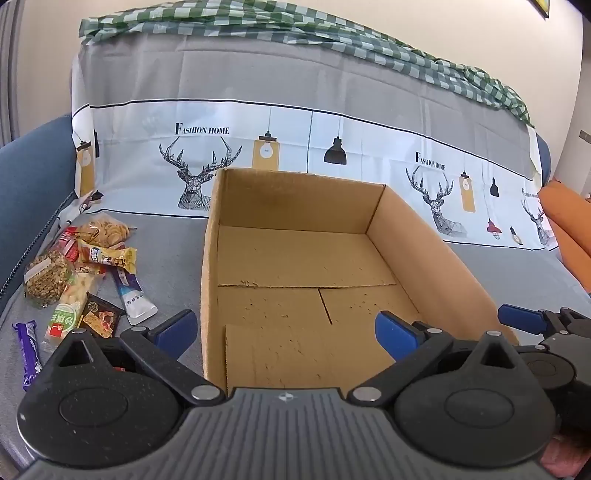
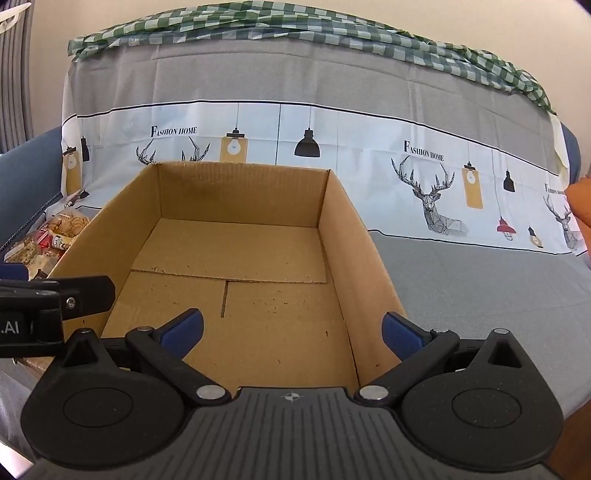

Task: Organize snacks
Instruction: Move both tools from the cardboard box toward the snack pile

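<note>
Left wrist view: snack packets (image 1: 79,280) lie heaped left of the empty cardboard box (image 1: 295,288), nearer the left gripper (image 1: 286,330) (spread, holding nothing); right gripper (image 2: 291,330) likewise spread.

Plain brown cardboard box (image 1: 424,236), grey deer-print sofa cover (image 1: 295,81), green-checked cloth (image 1: 369,33), blue-padded tools.

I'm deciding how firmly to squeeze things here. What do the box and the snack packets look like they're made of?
The box looks like plain brown corrugated cardboard, matte: fluting shows along its rim. The snack packets seem thin plastic film, glossy with crinkles and glare, some clear enough to show the contents.
</note>
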A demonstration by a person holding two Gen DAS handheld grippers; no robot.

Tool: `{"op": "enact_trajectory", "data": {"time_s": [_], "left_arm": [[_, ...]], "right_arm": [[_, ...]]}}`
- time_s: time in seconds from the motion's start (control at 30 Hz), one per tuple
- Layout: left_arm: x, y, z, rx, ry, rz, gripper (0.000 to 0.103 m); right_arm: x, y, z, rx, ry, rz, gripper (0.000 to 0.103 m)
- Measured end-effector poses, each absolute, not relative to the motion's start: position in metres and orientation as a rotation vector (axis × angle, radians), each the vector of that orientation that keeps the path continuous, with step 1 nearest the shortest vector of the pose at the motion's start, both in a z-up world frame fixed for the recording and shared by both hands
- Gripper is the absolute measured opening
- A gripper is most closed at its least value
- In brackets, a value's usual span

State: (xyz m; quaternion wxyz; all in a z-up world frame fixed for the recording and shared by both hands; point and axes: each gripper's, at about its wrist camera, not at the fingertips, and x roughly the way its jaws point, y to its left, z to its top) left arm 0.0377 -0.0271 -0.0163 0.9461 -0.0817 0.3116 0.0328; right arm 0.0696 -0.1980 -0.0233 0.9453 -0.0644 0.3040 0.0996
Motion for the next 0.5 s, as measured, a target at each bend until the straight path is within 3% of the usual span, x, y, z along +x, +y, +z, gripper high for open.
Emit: {"op": "enact_trajectory", "data": {"time_s": [0.5], "left_arm": [[0.0381,-0.0281,-0.0167,-0.171,0.637,0.054,0.102]], "right_arm": [[0.0722,-0.1949,-0.0239,-0.133,0.620,0.205,0.094]]}}
